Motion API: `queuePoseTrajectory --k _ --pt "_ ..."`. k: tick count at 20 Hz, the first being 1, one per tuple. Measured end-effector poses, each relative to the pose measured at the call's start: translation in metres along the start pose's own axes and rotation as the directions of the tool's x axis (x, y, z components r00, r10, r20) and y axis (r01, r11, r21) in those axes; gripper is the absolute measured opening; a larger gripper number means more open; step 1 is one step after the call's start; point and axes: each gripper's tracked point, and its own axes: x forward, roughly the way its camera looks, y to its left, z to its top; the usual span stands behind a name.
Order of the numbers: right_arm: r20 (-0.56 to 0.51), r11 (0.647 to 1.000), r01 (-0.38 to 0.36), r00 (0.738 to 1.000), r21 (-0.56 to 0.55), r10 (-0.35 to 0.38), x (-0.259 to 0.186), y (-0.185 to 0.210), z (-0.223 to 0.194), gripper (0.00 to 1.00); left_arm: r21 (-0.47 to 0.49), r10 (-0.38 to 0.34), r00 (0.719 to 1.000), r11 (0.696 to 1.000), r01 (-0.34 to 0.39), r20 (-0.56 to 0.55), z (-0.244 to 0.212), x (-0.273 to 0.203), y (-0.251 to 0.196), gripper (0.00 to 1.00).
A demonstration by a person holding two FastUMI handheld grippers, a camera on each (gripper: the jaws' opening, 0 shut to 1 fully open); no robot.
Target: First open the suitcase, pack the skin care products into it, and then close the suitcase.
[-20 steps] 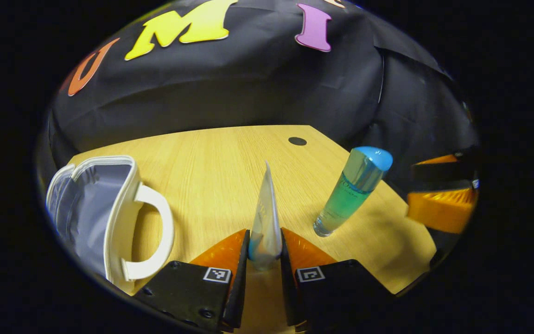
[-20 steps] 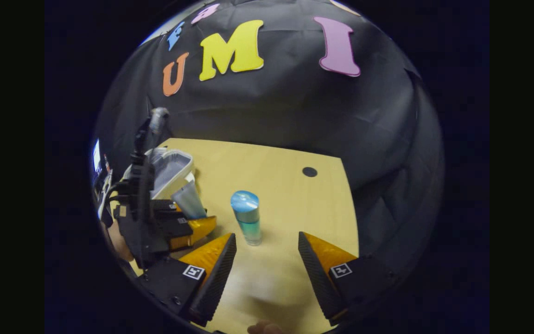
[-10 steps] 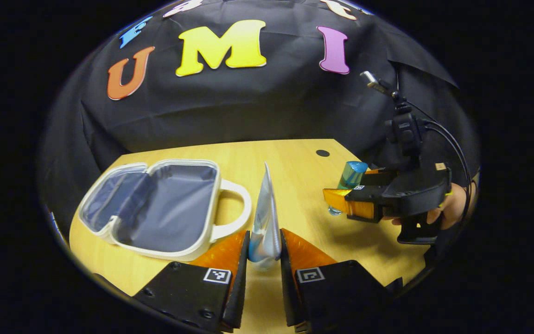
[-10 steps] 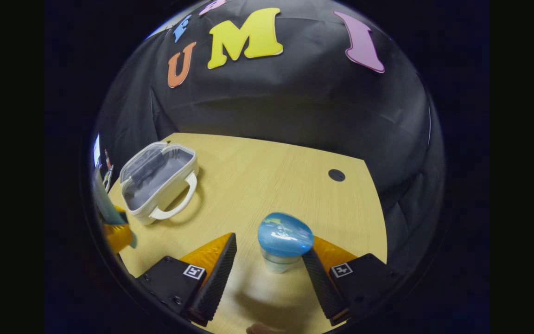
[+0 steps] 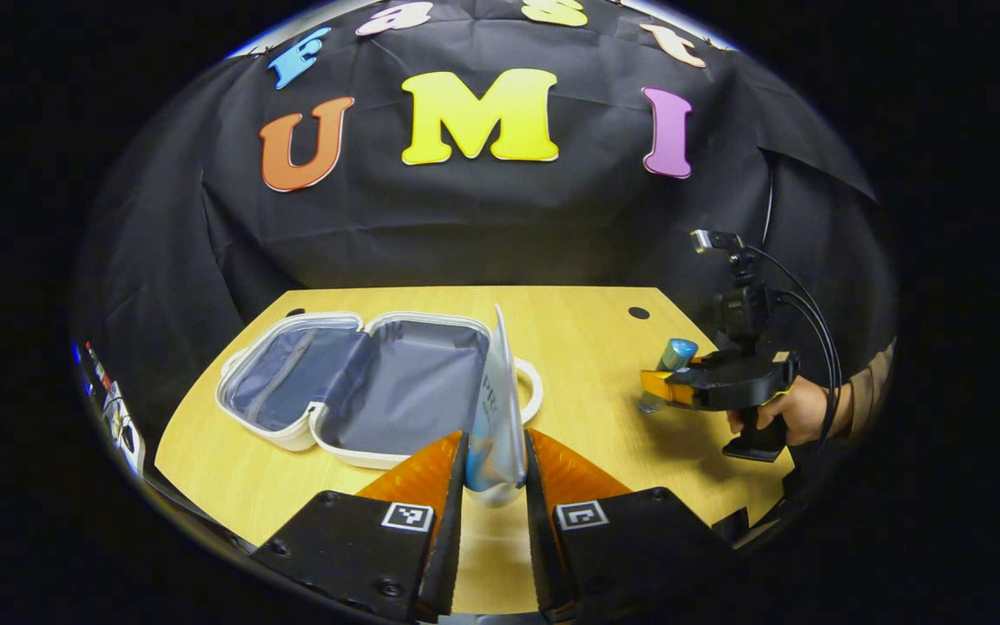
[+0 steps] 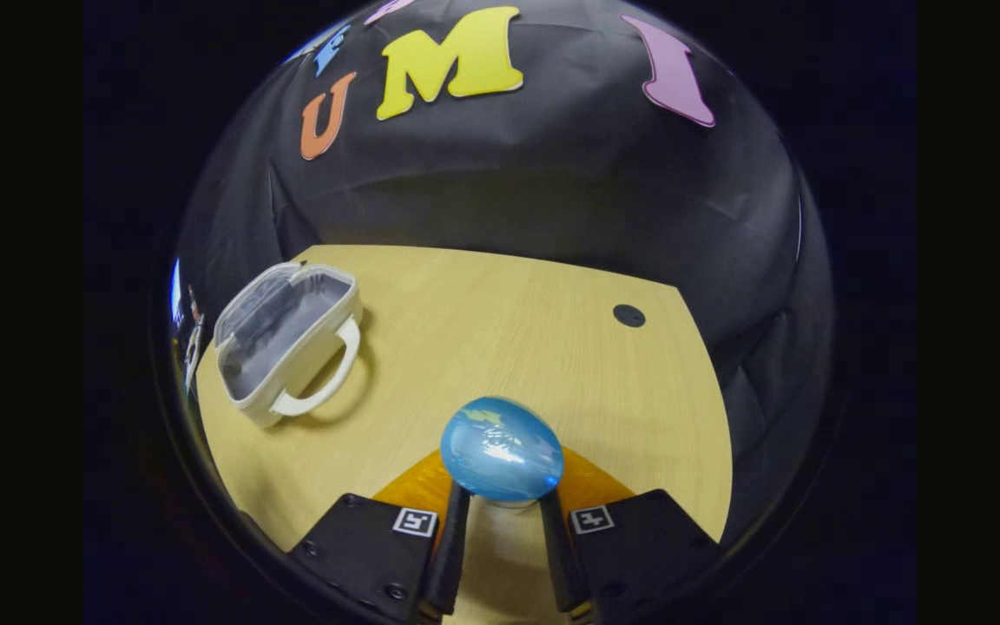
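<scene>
The small white suitcase (image 5: 378,391) lies open on the wooden table (image 5: 578,347), its grey lining up and its handle toward the right. My left gripper (image 5: 496,473) is shut on a pale squeeze tube (image 5: 496,417) that stands upright between its fingers, in front of the suitcase. In the right gripper view, the suitcase (image 6: 283,343) sits far left. My right gripper (image 6: 500,521) is shut on a green bottle with a blue cap (image 6: 500,450). The left gripper view shows that bottle (image 5: 669,369) held by the right gripper (image 5: 665,388), with a hand (image 5: 799,412) behind it.
A dark round hole (image 6: 628,315) marks the table near its far right corner. The black cloth wall stands close behind the table. Bare wood (image 6: 483,347) stretches between the suitcase and the bottle. The table's front edge runs just under both grippers.
My right gripper has closed on the blue-capped bottle. My left gripper, still holding the tube, has pulled back and turned, so the whole open suitcase now lies ahead of it.
</scene>
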Motion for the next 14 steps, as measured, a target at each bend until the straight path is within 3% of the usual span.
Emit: queuePoseTrajectory --k 5,7,10,12,13,14 --pt "0.031 1.0 -0.001 1.0 0.012 0.001 -0.036 0.022 0.003 0.39 -0.006 0.019 1.0 1.0 -0.019 0.009 0.012 0.014 0.056 0.37" --pt "0.053 1.0 -0.011 0.999 0.028 0.009 -0.055 0.033 0.01 0.36 0.004 0.023 1.0 1.0 -0.023 0.014 0.02 0.026 0.087 0.42" --pt "0.086 0.998 -0.022 0.996 0.063 0.016 -0.082 0.046 0.023 0.39 0.011 0.025 1.0 1.0 -0.025 0.014 0.027 0.056 0.122 0.37" --pt "0.099 0.995 -0.016 0.995 0.097 0.007 -0.099 0.05 0.03 0.36 0.018 0.024 1.0 1.0 -0.024 0.0 0.026 0.082 0.144 0.37" --pt "0.104 0.994 -0.004 0.995 0.109 -0.008 -0.107 0.05 0.031 0.38 0.018 0.026 0.999 1.0 -0.025 -0.019 0.023 0.093 0.151 0.42" --pt "0.109 0.993 0.012 0.994 0.12 -0.025 -0.114 0.049 0.033 0.39 0.015 0.021 0.999 1.0 -0.02 -0.05 0.017 0.105 0.157 0.37"
